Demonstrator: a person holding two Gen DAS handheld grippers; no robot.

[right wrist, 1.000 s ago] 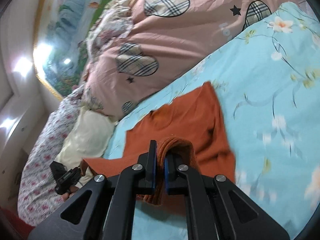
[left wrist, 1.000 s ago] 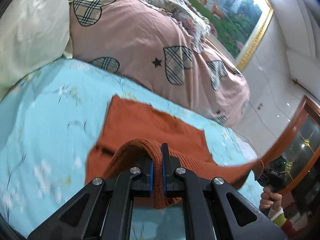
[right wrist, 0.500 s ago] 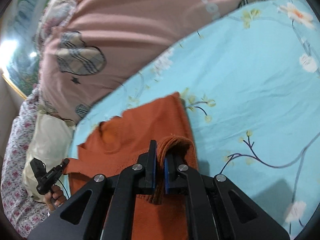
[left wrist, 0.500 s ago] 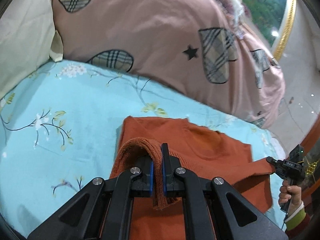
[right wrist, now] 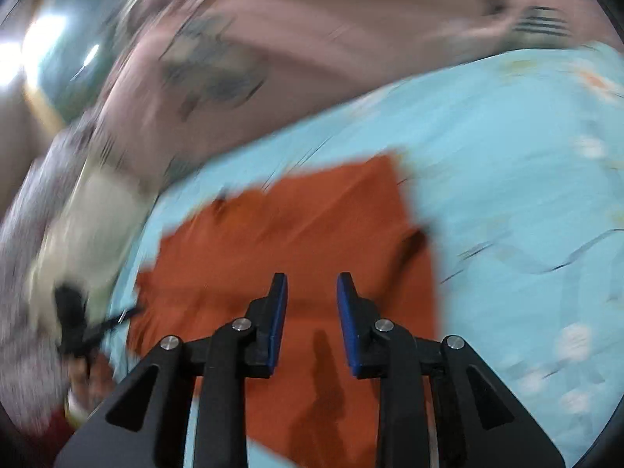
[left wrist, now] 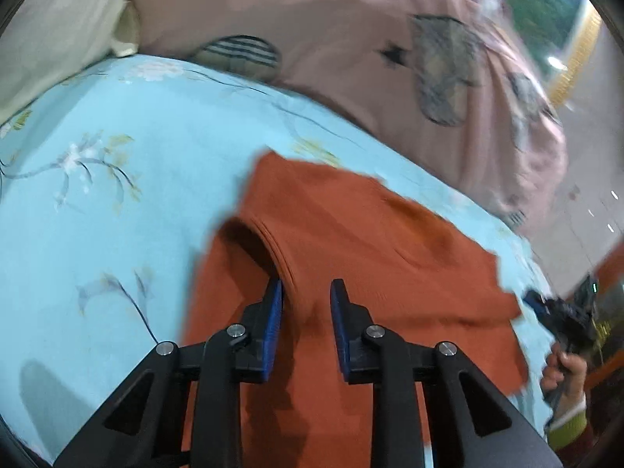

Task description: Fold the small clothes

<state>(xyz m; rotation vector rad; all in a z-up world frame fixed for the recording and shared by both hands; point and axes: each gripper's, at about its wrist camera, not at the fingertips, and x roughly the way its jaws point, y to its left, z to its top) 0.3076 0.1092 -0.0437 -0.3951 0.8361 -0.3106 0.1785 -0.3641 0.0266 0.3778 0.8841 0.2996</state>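
Observation:
An orange knitted sweater (left wrist: 351, 241) lies folded over on the light blue flowered bedsheet (left wrist: 117, 195). My left gripper (left wrist: 306, 292) is open just above it, with a raised fold of the knit (left wrist: 288, 273) still standing between the fingers. In the right wrist view the sweater (right wrist: 296, 234) lies flat and my right gripper (right wrist: 312, 284) is open above it, holding nothing. The other gripper shows at the edge of each view (left wrist: 565, 316) (right wrist: 74, 323). The right wrist view is blurred.
A pink quilt with plaid hearts (left wrist: 351, 39) is heaped along the far side of the bed. A cream pillow (left wrist: 50, 27) lies at the far left. A floral pillow (right wrist: 23, 234) and a framed wall picture (left wrist: 577, 39) lie beyond.
Both grippers have opened and let go of the sweater's edge. The sweater now rests folded on the sheet. Both grippers have pulled back a little.

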